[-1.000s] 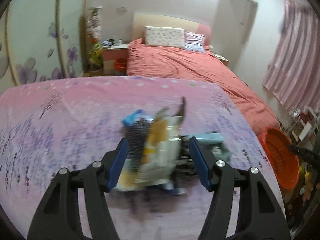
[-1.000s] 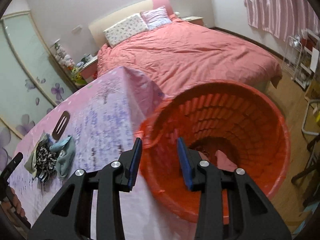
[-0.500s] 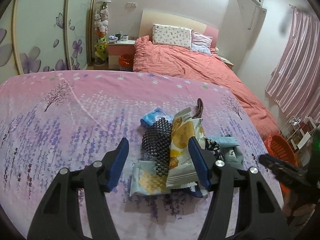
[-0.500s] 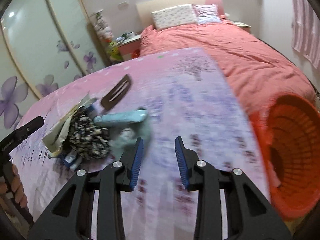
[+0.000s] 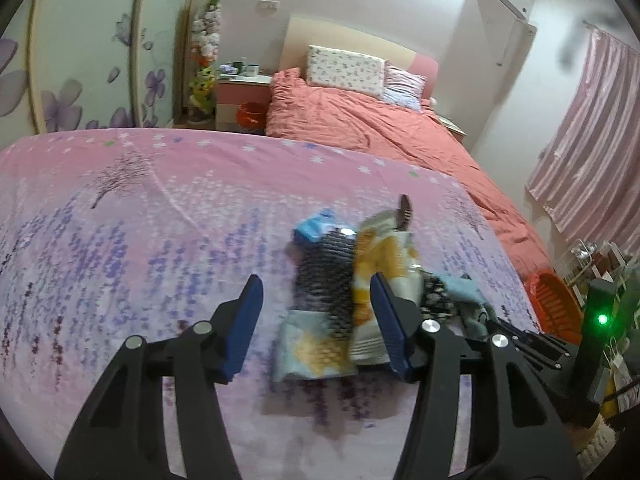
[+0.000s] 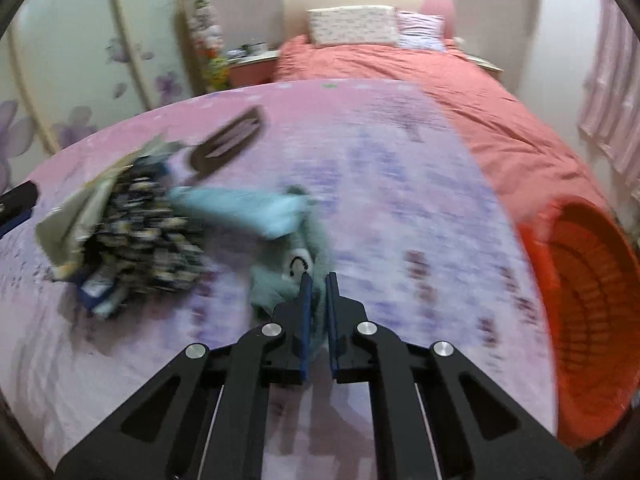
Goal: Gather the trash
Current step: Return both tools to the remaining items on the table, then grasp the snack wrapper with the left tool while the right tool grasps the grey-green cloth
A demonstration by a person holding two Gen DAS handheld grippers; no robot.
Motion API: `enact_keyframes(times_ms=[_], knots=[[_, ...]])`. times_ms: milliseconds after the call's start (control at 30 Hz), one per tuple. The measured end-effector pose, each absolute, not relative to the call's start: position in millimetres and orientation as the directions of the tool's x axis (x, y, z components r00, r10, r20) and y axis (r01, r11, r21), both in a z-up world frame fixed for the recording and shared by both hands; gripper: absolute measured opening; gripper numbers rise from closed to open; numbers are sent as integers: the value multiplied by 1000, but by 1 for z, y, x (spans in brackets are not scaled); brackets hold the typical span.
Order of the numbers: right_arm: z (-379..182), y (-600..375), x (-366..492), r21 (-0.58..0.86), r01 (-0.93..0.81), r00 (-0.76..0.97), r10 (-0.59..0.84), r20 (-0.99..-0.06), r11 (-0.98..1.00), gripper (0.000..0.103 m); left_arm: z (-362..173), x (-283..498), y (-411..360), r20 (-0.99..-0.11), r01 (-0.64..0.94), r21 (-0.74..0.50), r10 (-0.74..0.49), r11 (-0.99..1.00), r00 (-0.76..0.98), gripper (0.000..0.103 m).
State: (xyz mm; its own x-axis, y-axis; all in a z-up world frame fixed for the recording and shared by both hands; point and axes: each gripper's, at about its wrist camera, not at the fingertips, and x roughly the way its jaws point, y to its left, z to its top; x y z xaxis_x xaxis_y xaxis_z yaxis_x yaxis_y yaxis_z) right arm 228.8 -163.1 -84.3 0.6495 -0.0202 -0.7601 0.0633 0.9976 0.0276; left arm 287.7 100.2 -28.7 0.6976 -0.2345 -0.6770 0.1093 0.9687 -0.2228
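Observation:
A heap of trash lies on the pink flowered tablecloth (image 5: 120, 240): a yellow-and-white snack wrapper (image 5: 384, 264), a black-and-white patterned packet (image 5: 324, 276), a pale blue-and-yellow packet (image 5: 312, 352) and a blue packet (image 5: 314, 228). My left gripper (image 5: 316, 328) is open and empty just in front of the heap. In the right wrist view a teal cloth piece with a smiley face (image 6: 296, 256) lies beside the heap (image 6: 140, 228). My right gripper (image 6: 318, 280) is shut on the near edge of the teal piece.
An orange mesh basket (image 6: 584, 312) stands off the table's right edge; it also shows in the left wrist view (image 5: 554, 300). A dark brown flat object (image 6: 228, 144) lies behind the heap. A red-covered bed (image 5: 380, 128) and nightstand (image 5: 244, 92) lie beyond the table.
My right gripper swung from over the orange basket to the table and closed its jaws on the teal piece. My left gripper drew back and shifted left of the heap, staying open.

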Motion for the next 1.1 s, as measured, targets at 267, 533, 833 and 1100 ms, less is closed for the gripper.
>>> enact_keyframes(times_ms=[267,533,833,1100], knots=[[-90,-183,218,-23,124,654,-100,-750,992,7,-37,293,40,-706,176,-73,-176,982,686,50],[-93,-191,215,36,124,656,-55,-752,992,8,-44,296,49,-719,131,-55,-130,990,683,9],[-88,-184,207,91,86,667,11,-745,992,8,-26,258,130,-679,69,-116,-130,991,722,8],[-85,-167,202,110,17,674,70,-736,994,13,-67,246,141,-751,45,-75,-86,996,654,11]])
